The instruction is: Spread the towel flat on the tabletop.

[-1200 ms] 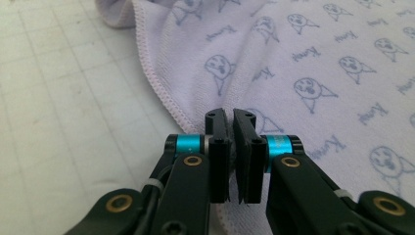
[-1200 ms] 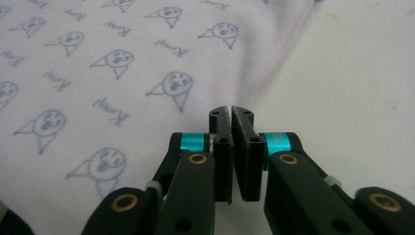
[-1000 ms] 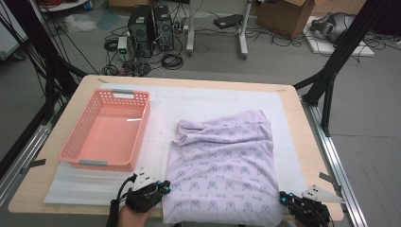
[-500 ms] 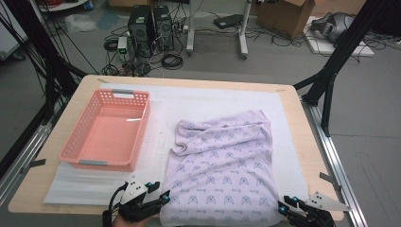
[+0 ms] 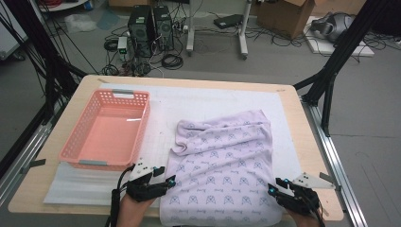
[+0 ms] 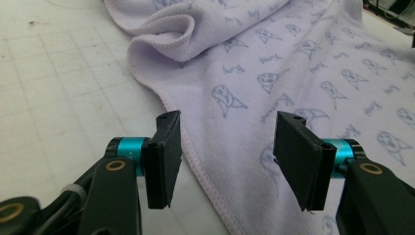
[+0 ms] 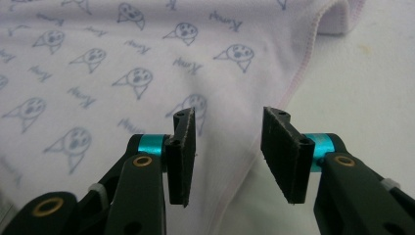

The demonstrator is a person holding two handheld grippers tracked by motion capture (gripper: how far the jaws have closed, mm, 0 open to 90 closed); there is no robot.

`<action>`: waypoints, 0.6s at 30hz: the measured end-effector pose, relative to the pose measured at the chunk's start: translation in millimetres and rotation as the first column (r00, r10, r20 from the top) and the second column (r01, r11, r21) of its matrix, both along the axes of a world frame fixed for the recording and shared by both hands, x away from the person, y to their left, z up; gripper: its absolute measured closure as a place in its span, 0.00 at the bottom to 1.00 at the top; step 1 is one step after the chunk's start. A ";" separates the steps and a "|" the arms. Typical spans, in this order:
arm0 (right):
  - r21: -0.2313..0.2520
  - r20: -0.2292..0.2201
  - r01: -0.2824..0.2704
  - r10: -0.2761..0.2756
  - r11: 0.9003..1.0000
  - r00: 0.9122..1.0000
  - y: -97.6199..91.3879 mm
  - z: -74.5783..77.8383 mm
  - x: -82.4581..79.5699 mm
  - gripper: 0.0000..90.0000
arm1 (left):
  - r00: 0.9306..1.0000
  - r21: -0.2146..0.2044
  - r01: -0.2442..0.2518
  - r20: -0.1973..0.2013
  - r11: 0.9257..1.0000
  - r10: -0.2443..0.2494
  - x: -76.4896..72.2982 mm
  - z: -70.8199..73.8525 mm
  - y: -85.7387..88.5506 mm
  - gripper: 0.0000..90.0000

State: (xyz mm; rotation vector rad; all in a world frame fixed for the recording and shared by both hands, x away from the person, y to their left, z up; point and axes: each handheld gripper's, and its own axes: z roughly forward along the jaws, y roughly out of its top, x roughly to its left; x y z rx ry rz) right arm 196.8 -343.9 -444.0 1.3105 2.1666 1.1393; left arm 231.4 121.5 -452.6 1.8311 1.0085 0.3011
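Towel (image 5: 222, 175) lies spread on the desk (image 5: 293, 101) beside the pink basket (image 5: 106, 130), its near edge hanging toward me. My left hand-held gripper (image 5: 168, 181) and right hand-held gripper (image 5: 273, 186) have just been opening; both are released at its near corners, the hem lying loose beneath their jaws. For a neat next fold, I'd regrip both corners evenly and lift together.

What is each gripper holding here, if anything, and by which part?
Nothing is held. The left gripper and right gripper have just been opening; both stand open over the near side hems of the lilac towel, pads clear of the cloth.
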 end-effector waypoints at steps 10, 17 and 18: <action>-0.080 -0.020 -0.045 0.044 0.996 0.999 11.4 -4.8 24.0 0.72 | 0.997 0.075 0.069 -0.024 0.995 -0.067 8.4 -3.7 -16.0 0.52; -0.034 -0.040 -0.040 0.039 0.999 0.998 6.2 -5.3 22.8 0.95 | 0.998 0.182 0.047 0.034 0.982 -0.054 -3.0 -2.5 -25.4 0.79; -0.028 -0.039 -0.040 0.038 0.999 0.999 5.9 -5.7 22.1 0.96 | 0.998 0.170 0.050 0.027 0.984 -0.055 -2.9 -2.4 -24.3 0.87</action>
